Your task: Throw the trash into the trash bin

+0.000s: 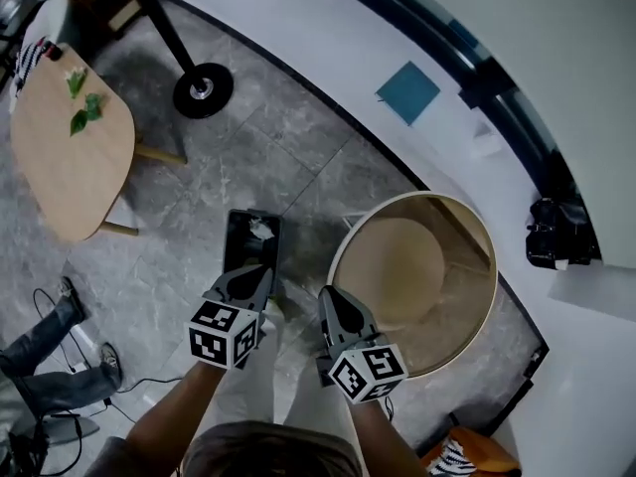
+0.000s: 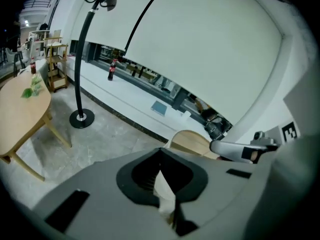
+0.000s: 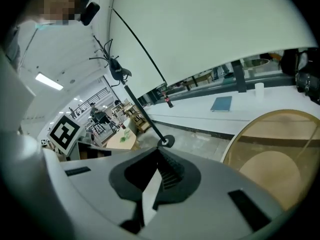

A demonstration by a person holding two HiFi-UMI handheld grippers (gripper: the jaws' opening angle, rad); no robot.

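Between the closed jaws of the left gripper [image 1: 256, 274], pinched: a pale paper scrap [image 2: 164, 194]. Clamped likewise in the right gripper [image 1: 333, 301]: a white strip [image 3: 150, 191]. Held side by side above grey floor tiles [image 1: 298, 157], just beside the round, open trash bin [image 1: 467, 266].

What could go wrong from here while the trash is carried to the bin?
1. The left tool is shut on a thin pale scrap, which might slip out early.
2. That tool hangs over the floor beside the trash bin, not above it; releasing now would likely miss.
3. The right tool grips its white sheet just as thinly.
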